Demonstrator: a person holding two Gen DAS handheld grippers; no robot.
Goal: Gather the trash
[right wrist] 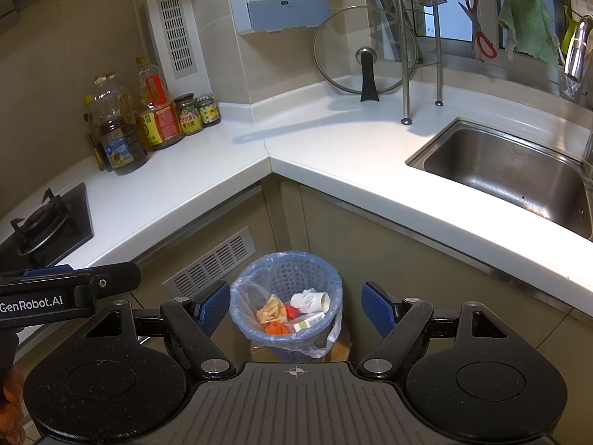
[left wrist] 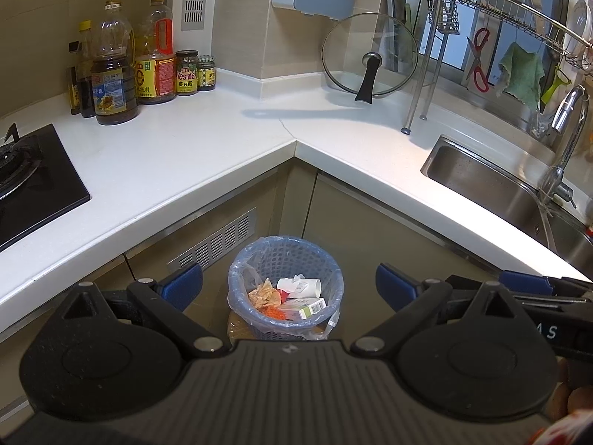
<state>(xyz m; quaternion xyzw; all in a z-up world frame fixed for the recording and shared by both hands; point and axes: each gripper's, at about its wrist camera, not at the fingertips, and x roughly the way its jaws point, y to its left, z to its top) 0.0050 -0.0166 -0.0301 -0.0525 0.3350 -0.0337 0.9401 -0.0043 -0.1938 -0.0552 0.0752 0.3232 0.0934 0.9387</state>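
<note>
The left gripper (left wrist: pixel 289 287) fills the bottom of its own view, its jaws spread wide with nothing between them; the right gripper (right wrist: pixel 295 306) stands the same way in its view, jaws well apart and empty. Each gripper's blue-padded tip shows at the side edge of the other's view, so the two sit side by side.

Straight ahead of both pairs of jaws, down on the floor in the inner corner of the cabinets, sits a blue mesh trash basket (left wrist: pixel 285 256) lined with a clear plastic bag. Inside it lie a white cup (left wrist: pixel 300 286), a crumpled tan wrapper (left wrist: pixel 264 293), a small carton (left wrist: pixel 309 306) and some orange scraps (left wrist: pixel 275 312).

Above the basket the white counter (left wrist: pixel 185 155) bends in an L. A black gas stove (left wrist: pixel 33 181) is set in near its left end, oil bottles and jars (left wrist: pixel 137 70) stand along the back wall, a glass pot lid (left wrist: pixel 368 55) leans in the far corner, and a steel sink (left wrist: pixel 493 189) lies toward the right end, beneath a dish rack (left wrist: pixel 496 3).
</note>
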